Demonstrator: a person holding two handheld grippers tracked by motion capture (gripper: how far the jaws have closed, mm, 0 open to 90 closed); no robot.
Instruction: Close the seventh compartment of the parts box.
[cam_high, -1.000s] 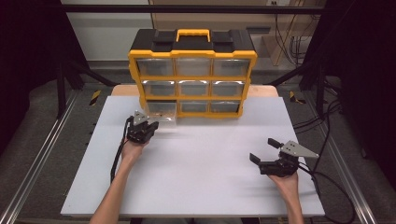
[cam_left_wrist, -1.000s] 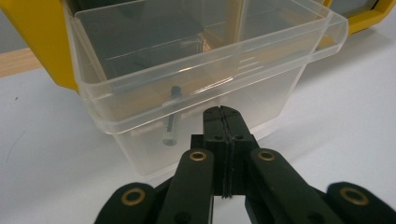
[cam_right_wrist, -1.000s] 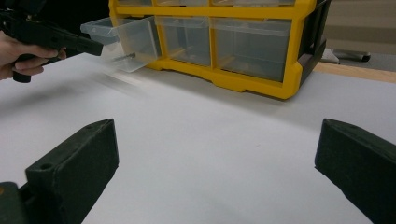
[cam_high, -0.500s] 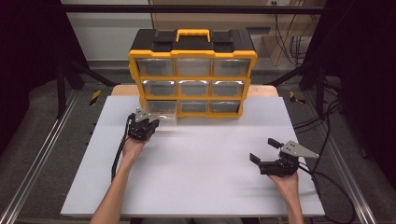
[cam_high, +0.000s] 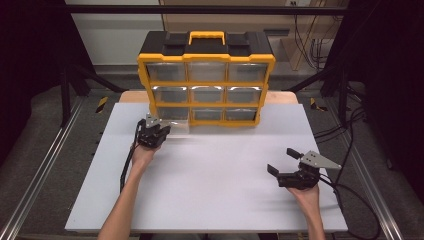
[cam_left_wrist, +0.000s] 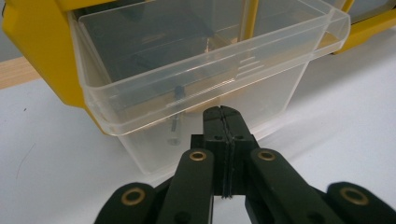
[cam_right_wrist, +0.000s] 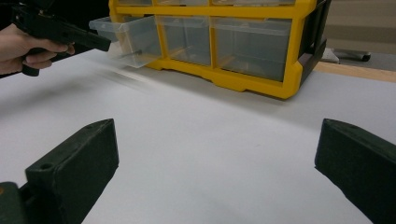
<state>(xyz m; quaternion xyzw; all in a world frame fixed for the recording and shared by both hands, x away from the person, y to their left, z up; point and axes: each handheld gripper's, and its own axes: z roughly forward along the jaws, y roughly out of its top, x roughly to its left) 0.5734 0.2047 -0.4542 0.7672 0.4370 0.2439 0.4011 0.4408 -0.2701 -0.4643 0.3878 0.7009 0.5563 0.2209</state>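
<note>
Drawer (cam_high: 176, 126), clear plastic, sticks out of the yellow cabinet's (cam_high: 206, 75) bottom-left slot at the far side of the white worktop (cam_high: 210, 170); our left claw (cam_high: 159, 131) meets its front, while the right claw (cam_high: 285, 161) rests near right, spread wide. Left gripper view: jaws pressed together against the drawer (cam_left_wrist: 205, 70), a small screw (cam_left_wrist: 174, 126) inside. Right gripper view: jaws wide apart over bare worktop (cam_right_wrist: 210, 140).

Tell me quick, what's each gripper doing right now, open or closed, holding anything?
Left gripper: closed on the front of the clear drawer, which is pulled partway out of the organizer.
Right gripper: open, holding nothing, over the table.
</note>
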